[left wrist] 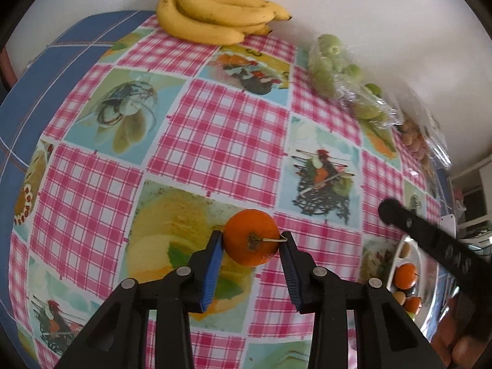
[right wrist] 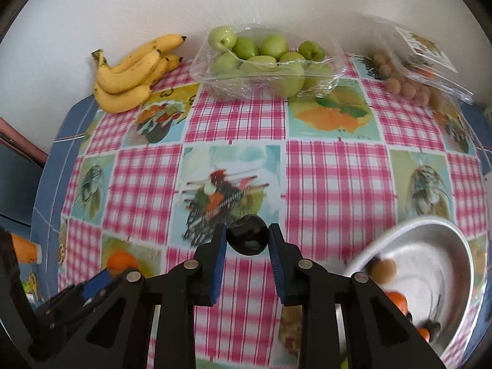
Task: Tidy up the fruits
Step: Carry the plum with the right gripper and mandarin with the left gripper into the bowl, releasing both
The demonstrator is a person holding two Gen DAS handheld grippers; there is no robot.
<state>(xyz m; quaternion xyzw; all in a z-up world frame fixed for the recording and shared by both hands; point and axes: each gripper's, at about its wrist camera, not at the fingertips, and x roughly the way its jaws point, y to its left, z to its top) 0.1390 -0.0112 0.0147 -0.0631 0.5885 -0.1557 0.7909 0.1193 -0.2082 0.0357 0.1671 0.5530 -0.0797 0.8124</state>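
- The left gripper (left wrist: 250,241) is clamped on a tangerine (left wrist: 250,236), low in the centre of the left wrist view, above the checked tablecloth (left wrist: 215,141) on the bench.
- The right gripper (right wrist: 247,240) is clamped on a dark plum (right wrist: 247,235), low in the centre of the right wrist view.
- A metal bowl (right wrist: 436,230) at the lower right of that view holds tangerines and other small fruit.
- Along the wall at the top: a bunch of bananas (right wrist: 132,70) at left, a clear tray of green apples (right wrist: 264,64) in the middle, and a clear pack of small brown fruit (right wrist: 409,83) at right.
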